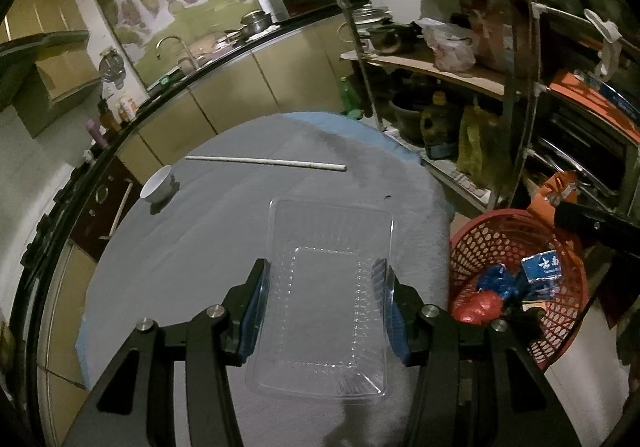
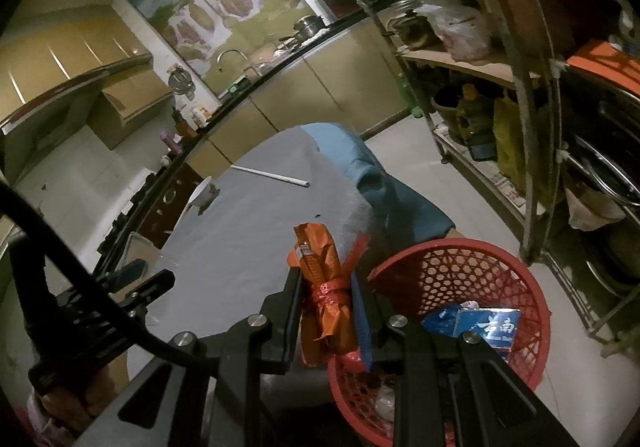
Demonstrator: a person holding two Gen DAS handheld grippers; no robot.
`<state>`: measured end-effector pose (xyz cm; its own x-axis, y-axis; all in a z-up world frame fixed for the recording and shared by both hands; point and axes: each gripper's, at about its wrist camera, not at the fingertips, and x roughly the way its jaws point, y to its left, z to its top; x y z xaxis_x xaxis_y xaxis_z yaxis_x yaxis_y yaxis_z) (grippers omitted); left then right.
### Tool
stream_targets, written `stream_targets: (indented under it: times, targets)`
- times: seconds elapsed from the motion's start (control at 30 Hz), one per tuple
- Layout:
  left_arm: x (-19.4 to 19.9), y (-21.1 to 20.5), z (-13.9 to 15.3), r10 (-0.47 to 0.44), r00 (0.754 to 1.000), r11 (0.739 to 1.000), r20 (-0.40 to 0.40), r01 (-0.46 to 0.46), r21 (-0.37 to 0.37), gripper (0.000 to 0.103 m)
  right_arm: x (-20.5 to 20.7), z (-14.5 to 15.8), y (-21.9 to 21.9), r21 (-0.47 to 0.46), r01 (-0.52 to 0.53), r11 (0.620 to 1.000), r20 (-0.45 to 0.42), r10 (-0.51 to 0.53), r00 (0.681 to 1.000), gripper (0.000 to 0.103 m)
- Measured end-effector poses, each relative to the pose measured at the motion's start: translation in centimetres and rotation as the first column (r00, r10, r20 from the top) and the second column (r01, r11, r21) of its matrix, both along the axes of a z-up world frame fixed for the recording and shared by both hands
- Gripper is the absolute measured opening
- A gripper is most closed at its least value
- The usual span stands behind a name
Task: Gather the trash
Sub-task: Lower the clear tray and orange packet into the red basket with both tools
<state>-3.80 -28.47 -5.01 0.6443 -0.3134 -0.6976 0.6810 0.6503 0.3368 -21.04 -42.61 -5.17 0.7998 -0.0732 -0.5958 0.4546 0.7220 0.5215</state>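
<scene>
My left gripper (image 1: pixel 323 267) is shut on a clear plastic tray (image 1: pixel 328 231), its blue pads pressing the tray's two long sides just above the grey table (image 1: pixel 192 247). My right gripper (image 2: pixel 326 275) is shut on a crumpled orange wrapper (image 2: pixel 316 251) tied with a red band, held upright at the table's edge beside a red mesh basket (image 2: pixel 452 247). The basket (image 1: pixel 500 217) stands on the floor to the right of the table. It holds a blue box (image 1: pixel 542 267), blue wrappers and a red bag (image 1: pixel 480 307).
A white bowl (image 1: pixel 158 187) and a long white stick (image 1: pixel 264 162) lie on the far part of the table. A blue cloth (image 2: pixel 384 187) hangs over the table's right side. A metal rack (image 1: pixel 516 127) crowded with pots and bottles stands at right; kitchen counter behind.
</scene>
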Motion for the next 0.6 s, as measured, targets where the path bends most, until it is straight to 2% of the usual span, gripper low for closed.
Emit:
stream_targets:
  times: [0.6]
  targets:
    - [-1.5,-3.8,-0.6,-0.111,0.993,0.994,-0.033,0.111,0.008,0.054,-2.2,-0.1,-2.3,0.002,0.069,0.998,-0.022,-0.069,0.997,0.026]
